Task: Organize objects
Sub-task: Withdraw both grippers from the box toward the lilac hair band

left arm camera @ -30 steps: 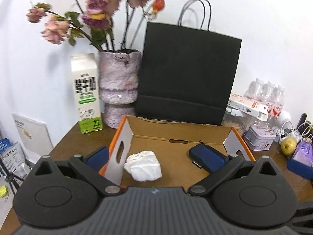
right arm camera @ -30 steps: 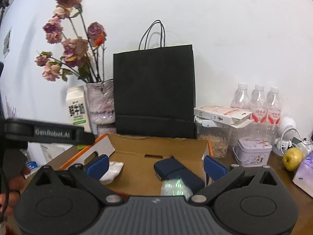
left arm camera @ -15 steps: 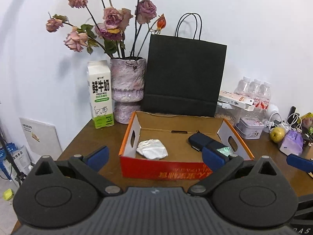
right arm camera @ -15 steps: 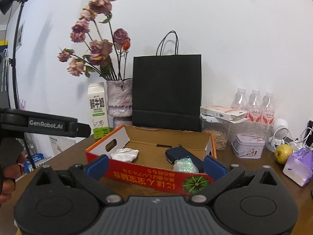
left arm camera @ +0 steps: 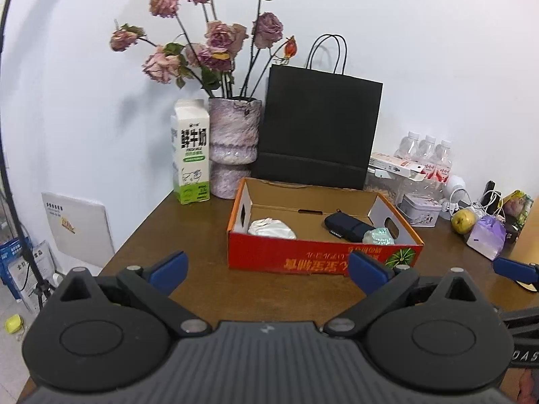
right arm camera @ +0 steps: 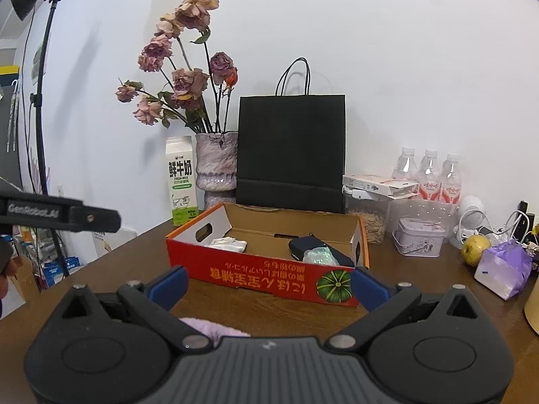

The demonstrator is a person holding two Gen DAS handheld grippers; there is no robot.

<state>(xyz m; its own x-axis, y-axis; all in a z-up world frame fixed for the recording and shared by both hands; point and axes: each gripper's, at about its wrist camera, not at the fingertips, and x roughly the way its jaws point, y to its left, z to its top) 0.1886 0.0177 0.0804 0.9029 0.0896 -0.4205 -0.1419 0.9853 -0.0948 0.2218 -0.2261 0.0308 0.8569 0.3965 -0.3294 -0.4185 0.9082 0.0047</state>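
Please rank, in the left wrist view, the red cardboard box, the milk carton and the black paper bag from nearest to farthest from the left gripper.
From the left gripper:
1. Red cardboard box, straight ahead on the table, nearest.
2. Milk carton, farther back on the left, beside the vase.
3. Black paper bag, standing behind the box by the wall, farthest.

red box (left arm camera: 323, 258), left gripper (left arm camera: 267, 271) fingers apart
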